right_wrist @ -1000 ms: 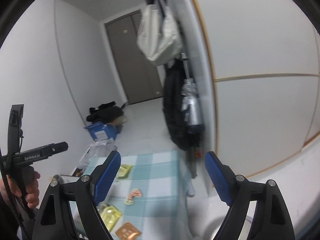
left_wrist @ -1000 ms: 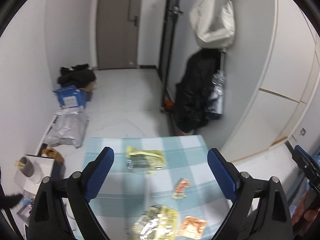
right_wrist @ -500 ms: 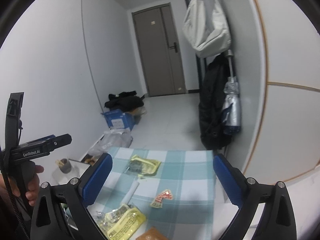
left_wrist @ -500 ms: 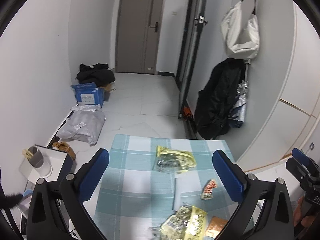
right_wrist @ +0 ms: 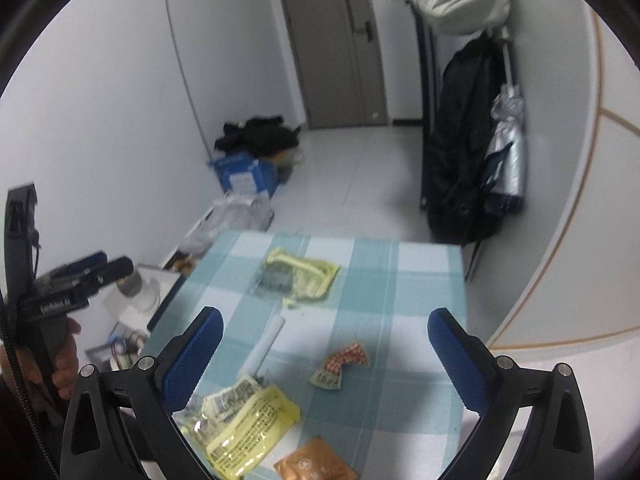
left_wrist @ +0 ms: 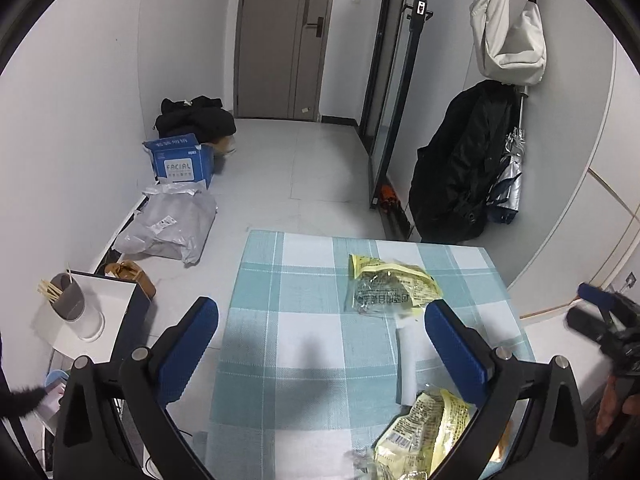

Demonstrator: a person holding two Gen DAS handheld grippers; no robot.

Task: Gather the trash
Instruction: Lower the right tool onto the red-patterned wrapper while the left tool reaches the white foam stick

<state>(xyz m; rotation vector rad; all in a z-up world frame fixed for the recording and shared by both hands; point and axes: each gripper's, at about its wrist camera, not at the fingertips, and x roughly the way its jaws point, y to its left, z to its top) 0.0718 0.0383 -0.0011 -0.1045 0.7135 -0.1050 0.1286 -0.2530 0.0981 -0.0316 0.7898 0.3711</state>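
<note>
Both tools, left tool (left_wrist: 322, 334) and right tool (right_wrist: 326, 334), gape empty above wrappers (right_wrist: 296, 278) on the checked tablecloth (right_wrist: 420, 276).

— What sort of place is this?

— A home's entrance hall: a grey-brown front door with a handle lock (left_wrist: 280, 36) closes off a white tiled floor (left_wrist: 288, 176).

— What else shows it?

— A black coat (left_wrist: 460, 160) and a white cloth bag (left_wrist: 508, 36) hang on the wall, and a blue cardboard box (left_wrist: 180, 162) sits beside grey plastic parcel bags (left_wrist: 172, 224).
</note>
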